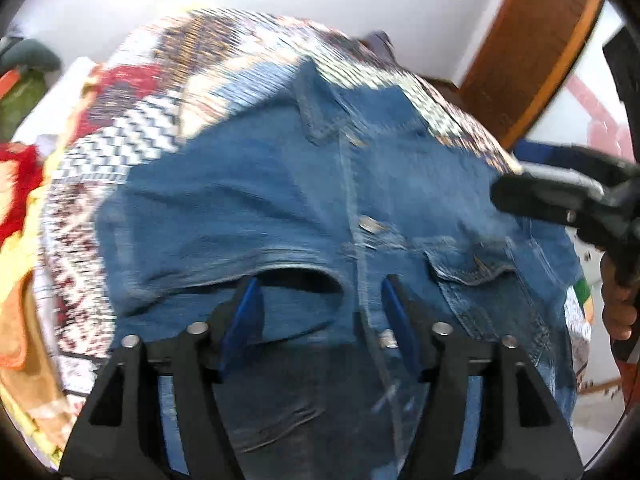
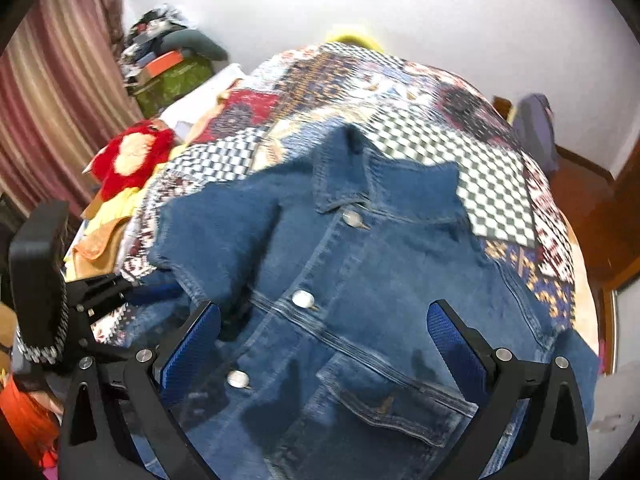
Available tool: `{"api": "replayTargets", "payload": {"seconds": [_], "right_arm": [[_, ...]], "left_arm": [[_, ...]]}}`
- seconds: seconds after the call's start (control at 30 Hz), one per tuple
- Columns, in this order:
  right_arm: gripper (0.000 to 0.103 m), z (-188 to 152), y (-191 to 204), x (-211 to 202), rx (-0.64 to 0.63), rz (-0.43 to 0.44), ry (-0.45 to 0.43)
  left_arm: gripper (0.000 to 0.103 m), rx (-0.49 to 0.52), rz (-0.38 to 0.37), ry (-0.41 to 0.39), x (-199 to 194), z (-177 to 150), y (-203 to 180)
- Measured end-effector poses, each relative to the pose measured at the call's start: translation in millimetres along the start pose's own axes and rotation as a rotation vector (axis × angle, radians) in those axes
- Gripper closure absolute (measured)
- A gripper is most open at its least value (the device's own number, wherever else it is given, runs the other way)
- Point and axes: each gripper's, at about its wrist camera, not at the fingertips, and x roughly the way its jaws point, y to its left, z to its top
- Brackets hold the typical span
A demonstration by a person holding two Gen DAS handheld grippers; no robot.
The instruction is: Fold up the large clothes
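A blue denim jacket (image 1: 280, 200) lies front up on a patchwork bedspread (image 1: 132, 152), collar toward the far side and metal buttons down its middle. One sleeve is folded across the jacket's left half, and its cuff opening sits just ahead of my left gripper (image 1: 322, 304). That gripper is open above the denim, with nothing pressed between its blue pads. My right gripper (image 2: 326, 332) is open too, hovering over the jacket (image 2: 380, 260) near the chest pocket (image 2: 400, 404). Each gripper also shows at the edge of the other's view: the right gripper (image 1: 560, 204) and the left gripper (image 2: 100, 296).
A red plush toy (image 2: 132, 156) and yellow and orange clothes (image 2: 104, 236) lie along the bed's left side. A green bag with piled things (image 2: 172, 76) stands by the striped curtain (image 2: 52, 92). A wooden door frame (image 1: 532, 48) and a chair with purple cloth (image 2: 536, 132) are at right.
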Motion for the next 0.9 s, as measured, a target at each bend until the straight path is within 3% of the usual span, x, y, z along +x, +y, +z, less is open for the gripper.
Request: {"api": "replayTargets", "payload": {"seconds": [0.2,0.37,0.6,0.7,0.9], "right_arm": [[0.000,19.2,56.8,11.7,-0.146,0.025,-0.002],[0.000,28.9,111.2,40.9,-0.238,0.077,0.031],[0.000,25.6,168.6,111.3,-0.315,0.084,0.161],[0.000,22.3,182.9,141.0,-0.354,0.053,0.216],[0.002,14.1,196.0,169.4,-0.467,-0.072,0.195]], "left_arm": [[0.032,-0.110,0.097,-0.104,-50.5,-11.7,70.9],[0.026,-0.166,0.251,-0.137,-68.3,-30.3,124.8],[0.026,-0.240,0.270,-0.098,-58.9,-61.7,174.5],[0.026,-0.257,0.242,-0.058,-41.9,-68.6,185.1],[0.026,-0.251,0.212,-0.008,-8.6,-66.9,189.4]]}}
